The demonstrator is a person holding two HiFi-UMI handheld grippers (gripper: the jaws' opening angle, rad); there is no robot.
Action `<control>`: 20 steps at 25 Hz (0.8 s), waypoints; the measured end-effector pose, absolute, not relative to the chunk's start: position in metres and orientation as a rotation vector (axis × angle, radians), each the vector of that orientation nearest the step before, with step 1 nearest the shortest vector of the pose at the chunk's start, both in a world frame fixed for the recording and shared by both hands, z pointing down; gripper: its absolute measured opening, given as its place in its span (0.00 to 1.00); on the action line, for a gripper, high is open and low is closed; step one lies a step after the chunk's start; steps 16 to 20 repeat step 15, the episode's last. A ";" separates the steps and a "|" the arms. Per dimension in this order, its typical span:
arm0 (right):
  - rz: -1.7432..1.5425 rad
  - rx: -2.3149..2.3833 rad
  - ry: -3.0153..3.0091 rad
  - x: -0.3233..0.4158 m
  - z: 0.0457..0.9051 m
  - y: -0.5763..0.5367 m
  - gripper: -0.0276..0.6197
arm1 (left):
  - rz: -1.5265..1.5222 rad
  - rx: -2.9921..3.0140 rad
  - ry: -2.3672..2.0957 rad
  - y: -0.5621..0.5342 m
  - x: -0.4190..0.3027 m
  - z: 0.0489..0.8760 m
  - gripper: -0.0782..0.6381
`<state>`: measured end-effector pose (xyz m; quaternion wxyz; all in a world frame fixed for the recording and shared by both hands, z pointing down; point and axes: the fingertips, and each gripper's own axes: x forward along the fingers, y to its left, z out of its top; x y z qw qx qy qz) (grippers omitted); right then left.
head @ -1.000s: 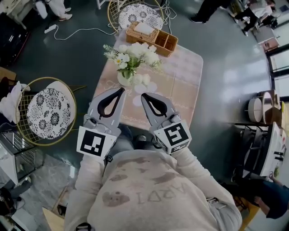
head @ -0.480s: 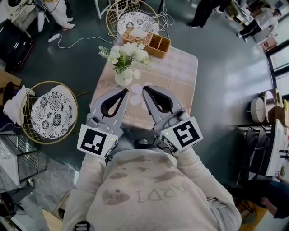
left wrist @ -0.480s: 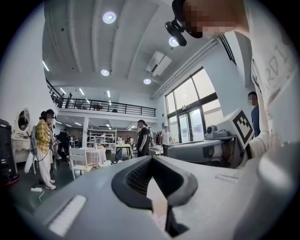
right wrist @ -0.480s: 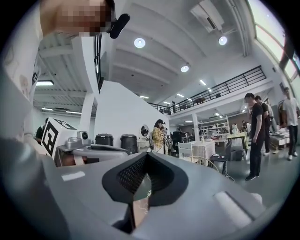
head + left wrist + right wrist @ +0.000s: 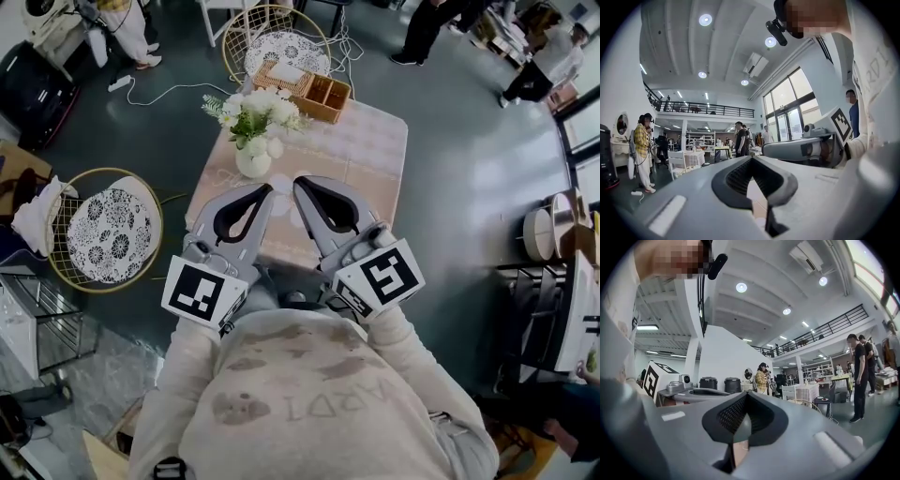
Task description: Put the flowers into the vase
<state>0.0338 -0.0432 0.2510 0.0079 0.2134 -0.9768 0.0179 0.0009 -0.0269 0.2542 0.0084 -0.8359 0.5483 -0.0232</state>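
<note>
A small white vase [image 5: 253, 162] stands on the pink-clothed table [image 5: 361, 159], near its left edge. A bunch of white flowers [image 5: 255, 110] with green leaves sits in it. My left gripper [image 5: 267, 188] and right gripper [image 5: 300, 182] hang side by side over the table's near edge, tips just short of the vase. Both are shut with nothing between the jaws. The left gripper view looks along its shut jaws [image 5: 752, 158] across the room, and the right gripper view does the same over its own [image 5: 746, 394]. Neither shows the vase.
A wicker basket [image 5: 283, 75] and a wooden divided box [image 5: 324, 93] sit at the table's far end. One round patterned chair [image 5: 111, 232] stands left of the table, another [image 5: 279, 47] beyond it. A cable [image 5: 173, 87] lies on the floor. People stand further off.
Both grippers have risen slightly towards the camera, and the right one looks larger. The vase with its flowers has slid further up the picture, still on the table.
</note>
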 end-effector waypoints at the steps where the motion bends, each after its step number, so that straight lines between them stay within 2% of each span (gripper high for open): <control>1: 0.054 0.659 -3.054 0.036 0.251 -0.042 0.08 | -0.071 -2.608 1.713 -0.026 0.003 0.253 0.11; 20: 0.060 0.605 -3.072 0.051 0.253 -0.024 0.08 | -0.060 -2.564 1.720 -0.010 0.021 0.249 0.11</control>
